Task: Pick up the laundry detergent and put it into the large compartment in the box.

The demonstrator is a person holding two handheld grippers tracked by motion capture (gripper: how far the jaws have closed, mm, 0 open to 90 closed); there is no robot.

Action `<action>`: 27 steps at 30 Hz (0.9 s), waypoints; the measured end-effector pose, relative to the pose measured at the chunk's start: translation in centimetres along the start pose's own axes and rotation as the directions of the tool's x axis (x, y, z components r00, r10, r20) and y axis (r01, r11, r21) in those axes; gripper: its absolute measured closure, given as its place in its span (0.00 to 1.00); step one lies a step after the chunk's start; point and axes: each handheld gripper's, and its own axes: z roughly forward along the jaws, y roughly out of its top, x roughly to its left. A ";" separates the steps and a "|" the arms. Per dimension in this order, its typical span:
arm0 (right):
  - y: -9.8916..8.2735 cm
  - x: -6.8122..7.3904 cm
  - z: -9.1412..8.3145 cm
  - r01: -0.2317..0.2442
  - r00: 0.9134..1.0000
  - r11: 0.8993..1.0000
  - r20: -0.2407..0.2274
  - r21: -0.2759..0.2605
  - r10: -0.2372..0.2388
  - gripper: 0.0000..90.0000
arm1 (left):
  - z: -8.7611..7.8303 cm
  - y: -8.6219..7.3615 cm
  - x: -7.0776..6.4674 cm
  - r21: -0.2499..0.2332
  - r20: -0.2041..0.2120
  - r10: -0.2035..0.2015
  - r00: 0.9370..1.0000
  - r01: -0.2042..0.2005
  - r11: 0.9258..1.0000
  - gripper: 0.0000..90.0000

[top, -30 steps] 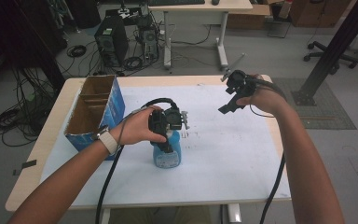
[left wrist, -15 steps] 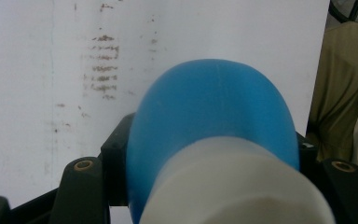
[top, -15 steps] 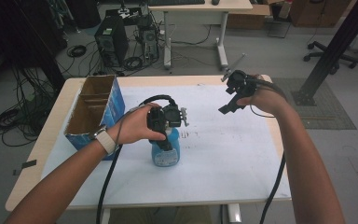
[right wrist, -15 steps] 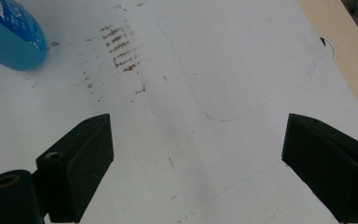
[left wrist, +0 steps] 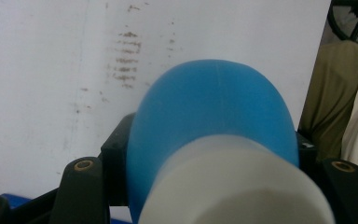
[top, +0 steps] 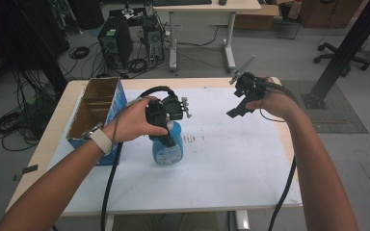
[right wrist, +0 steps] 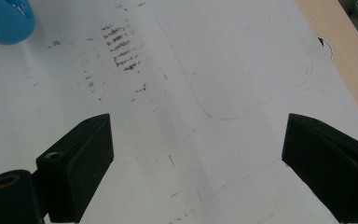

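A blue bottle (top: 168,153) with a white cap (left wrist: 235,186) hangs just above the white sheet, left of the table's middle. My left gripper (top: 165,138) is shut on its neck from above, with the black fingers (left wrist: 82,185) pressed on either side of the blue shoulder (left wrist: 209,107). My right gripper (top: 239,109) is held in the air over the far right part of the table. Its jaws stand wide open with nothing between them (right wrist: 196,168). The bottle's base (right wrist: 3,18) lies off to that gripper's upper left.
An open cardboard box with blue sides (top: 85,119) stands at the table's left, close beside the left hand. A white sheet (top: 231,154) with brown smudges (top: 191,138) covers most of the tabletop. Black cables trail from both grippers toward the near edge.
The left hand has risen a little with the bottle in its grip, lifting it slightly up and to the left. The right hand has stayed where it was.
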 end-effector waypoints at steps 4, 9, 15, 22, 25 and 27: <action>-0.1 0.0 0.0 0.001 1.000 1.000 0.001 0.001 -0.001 0.10 | -1.1 -0.2 0.3 -0.005 -0.021 -0.030 0.999 0.030 1.000 0.42; 0.0 0.1 0.0 0.003 1.000 1.000 0.000 -0.001 -0.003 0.10 | -2.4 -0.4 0.5 -0.023 -0.030 -0.072 0.997 0.071 0.997 0.42; -0.1 0.1 0.1 0.004 1.000 1.000 -0.005 -0.002 -0.004 0.10 | -4.0 -0.5 0.6 -0.019 -0.057 -0.110 0.992 0.109 0.994 0.42; -0.4 0.2 0.1 -0.003 1.000 1.000 -0.007 -0.015 0.003 0.10 | -6.2 -1.1 1.2 -0.040 -0.084 -0.203 0.976 0.200 0.979 0.42; -0.5 0.2 0.2 -0.002 1.000 1.000 -0.009 -0.008 0.002 0.10 | -6.9 -1.2 1.4 -0.036 -0.102 -0.228 0.968 0.225 0.974 0.42; -0.5 0.2 0.1 -0.004 1.000 1.000 -0.009 -0.015 0.004 0.10 | -7.4 -1.2 1.5 -0.035 -0.111 -0.243 0.964 0.241 0.970 0.42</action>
